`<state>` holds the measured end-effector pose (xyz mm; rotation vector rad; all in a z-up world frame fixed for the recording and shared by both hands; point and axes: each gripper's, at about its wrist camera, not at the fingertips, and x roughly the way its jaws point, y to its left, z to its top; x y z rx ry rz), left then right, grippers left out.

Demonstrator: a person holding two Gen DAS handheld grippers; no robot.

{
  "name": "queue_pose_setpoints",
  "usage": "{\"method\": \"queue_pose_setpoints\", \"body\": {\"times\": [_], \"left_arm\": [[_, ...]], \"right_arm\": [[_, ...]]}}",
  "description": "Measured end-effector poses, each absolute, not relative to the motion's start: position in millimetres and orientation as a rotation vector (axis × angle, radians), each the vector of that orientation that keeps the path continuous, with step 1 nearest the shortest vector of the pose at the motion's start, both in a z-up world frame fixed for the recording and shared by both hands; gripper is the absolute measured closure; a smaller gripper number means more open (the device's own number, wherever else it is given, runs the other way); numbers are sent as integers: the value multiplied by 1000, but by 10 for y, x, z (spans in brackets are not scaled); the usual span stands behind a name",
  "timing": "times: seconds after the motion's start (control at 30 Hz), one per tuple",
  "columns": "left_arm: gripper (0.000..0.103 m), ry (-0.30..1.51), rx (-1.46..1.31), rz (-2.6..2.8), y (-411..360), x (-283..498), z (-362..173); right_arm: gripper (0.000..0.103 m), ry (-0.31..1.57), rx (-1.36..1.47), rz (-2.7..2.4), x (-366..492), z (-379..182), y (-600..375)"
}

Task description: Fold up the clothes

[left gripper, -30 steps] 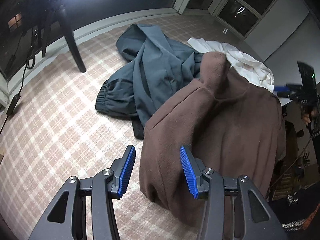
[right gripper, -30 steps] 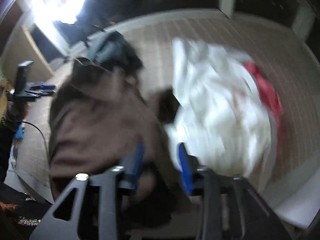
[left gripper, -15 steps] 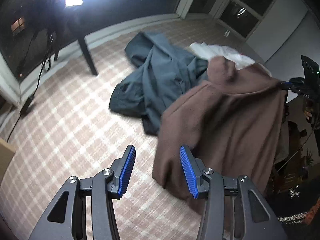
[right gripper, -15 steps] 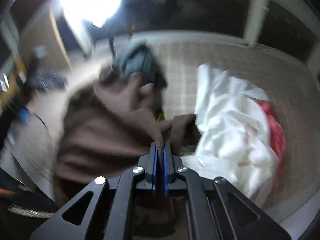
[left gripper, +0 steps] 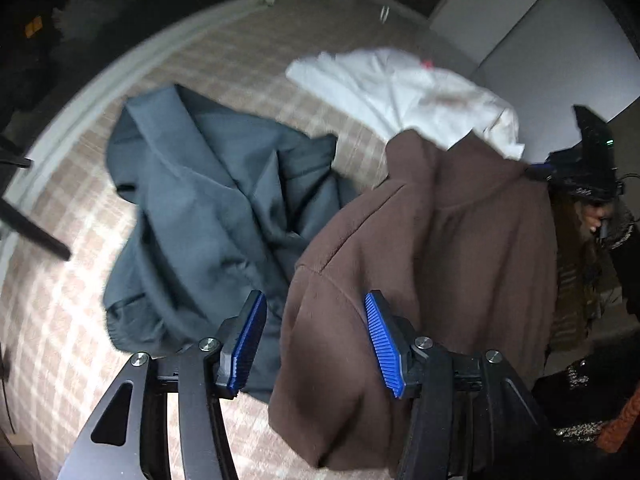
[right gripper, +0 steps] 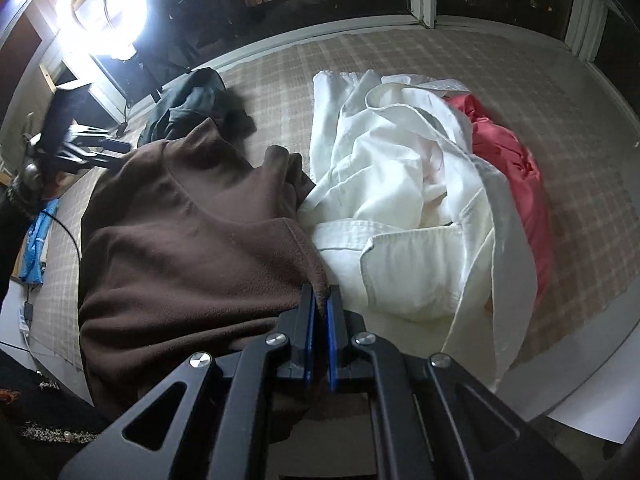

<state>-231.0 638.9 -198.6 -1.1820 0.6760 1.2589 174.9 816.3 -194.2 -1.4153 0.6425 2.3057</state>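
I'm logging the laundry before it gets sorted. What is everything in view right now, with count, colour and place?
brown fleece top: one, brown, on the checked cover, one edge pinched by the right gripper
grey-blue jacket: one, grey-blue, crumpled beside the brown top
white garment: one, white, heaped between the brown top and the red one
red garment: one, red, partly under the white heap
checked cover: one, beige plaid, under all the clothes
ring light: one, lit white, by the dark window
left gripper: one, black with blue pads, jaws apart above the brown top's edge, holding nothing
right gripper: one, black with blue pads, jaws shut on the brown top
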Motion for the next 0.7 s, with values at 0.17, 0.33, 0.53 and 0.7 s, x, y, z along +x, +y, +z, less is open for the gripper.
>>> {"method": "queue_pose_setpoints", "body": {"times": [0.17, 0.33, 0.53, 0.7], "left_arm": [[59, 709, -1161, 1278, 6429, -2145, -2033], [57, 779, -1122, 1310, 6549, -2064, -2053], [95, 750, -1095, 1340, 6493, -2008, -1955], [96, 629, -977, 1446, 5992, -1958, -1329]], "right_arm": [[98, 642, -1421, 2327, 1761, -2007, 8242], [97, 697, -1416, 2337, 1699, -2078, 8306], [97, 657, -1423, 2344, 1652, -2083, 8267], [98, 763, -1275, 2403, 1776, -1844, 8245]]}}
